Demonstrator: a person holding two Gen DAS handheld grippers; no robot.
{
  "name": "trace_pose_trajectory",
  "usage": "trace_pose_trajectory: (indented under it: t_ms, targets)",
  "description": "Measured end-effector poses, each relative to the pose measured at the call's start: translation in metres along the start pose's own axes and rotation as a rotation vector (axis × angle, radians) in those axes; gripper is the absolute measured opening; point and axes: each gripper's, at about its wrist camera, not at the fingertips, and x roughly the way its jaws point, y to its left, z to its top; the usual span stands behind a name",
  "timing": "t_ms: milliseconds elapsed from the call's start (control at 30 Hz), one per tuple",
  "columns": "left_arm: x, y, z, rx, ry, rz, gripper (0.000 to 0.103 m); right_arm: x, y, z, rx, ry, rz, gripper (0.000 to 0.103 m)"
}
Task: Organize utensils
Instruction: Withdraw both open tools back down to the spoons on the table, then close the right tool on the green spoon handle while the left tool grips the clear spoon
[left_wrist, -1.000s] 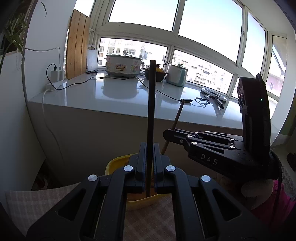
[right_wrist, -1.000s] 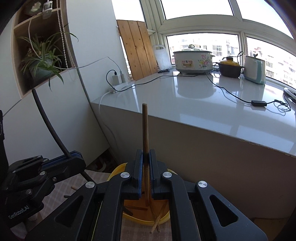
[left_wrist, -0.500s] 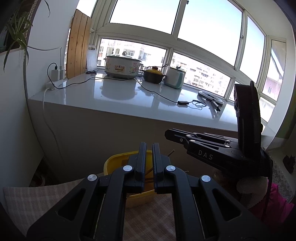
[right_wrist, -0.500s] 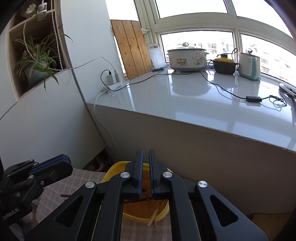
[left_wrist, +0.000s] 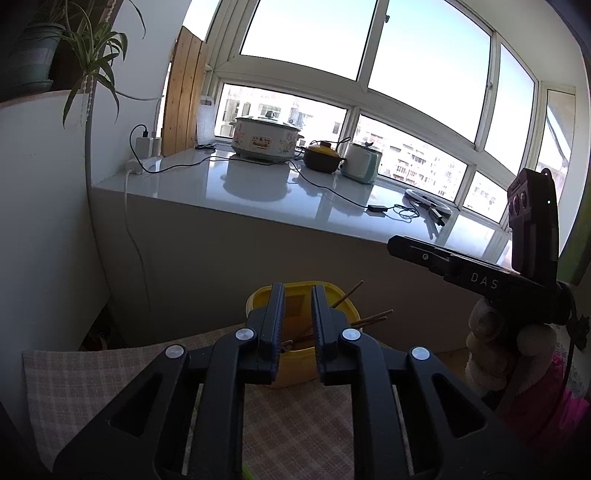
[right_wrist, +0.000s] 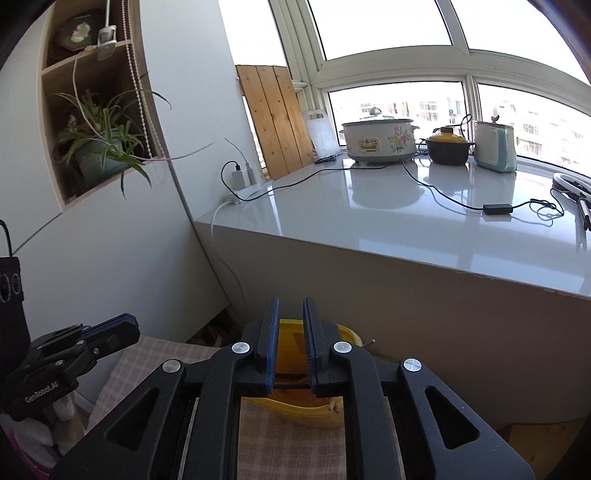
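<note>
- The left gripper (left_wrist: 297, 295) hung above the yellow tub (left_wrist: 343, 295), and its jaws had just been opening; a clear gap showed between the pads and nothing was caught between them.
- The right gripper (right_wrist: 290, 310) hung over the same yellow tub (right_wrist: 349, 334), and its jaws had likewise just been opening, released and empty.
- The chopsticks (left_wrist: 369, 319) lay inside the tub, several brown ends leaning out over its right rim.
- The tub stood on a checked cloth (left_wrist: 92, 376) close to the front wall of a white counter (left_wrist: 258, 192).
- In the left wrist view the right gripper reached in from the right side, held in a person's hand (left_wrist: 491, 332).
- On the counter stood a flowered cooker (right_wrist: 378, 142), a dark pot with a yellow lid (right_wrist: 448, 147) and a pale kettle (right_wrist: 495, 146), all near the window.
- A potted plant (right_wrist: 99, 147) sat in a wall niche on the left.
</note>
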Motion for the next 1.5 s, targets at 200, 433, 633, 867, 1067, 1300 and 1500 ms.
trace_pose_trajectory:
  t_ms: [200,433,633,867,1067,1300,1500]
  targets:
    - [-0.024,0.022,-0.025,0.007,0.048,0.075,0.021,-0.03,0.03,-0.014,-0.069,-0.05,0.037,0.035]
    - [-0.031,0.067,-0.07,-0.081,0.158,0.137,0.029,-0.041,0.067,-0.055,-0.169,-0.011,0.099,0.035]
    - [-0.022,0.097,-0.12,-0.194,0.28,0.139,0.029,-0.022,0.081,-0.097,-0.174,0.1,0.138,0.035]
    - [-0.008,0.121,-0.168,-0.33,0.375,0.111,0.029,0.012,0.083,-0.137,-0.16,0.235,0.143,0.035]
    - [0.007,0.137,-0.189,-0.404,0.4,0.119,0.029,0.039,0.074,-0.158,-0.119,0.311,0.128,0.035]
    - [0.02,0.153,-0.202,-0.492,0.407,0.085,0.029,0.073,0.071,-0.181,-0.025,0.424,0.159,0.035]
    - [0.028,0.157,-0.206,-0.502,0.41,0.08,0.029,0.099,0.073,-0.194,0.055,0.481,0.16,0.035]
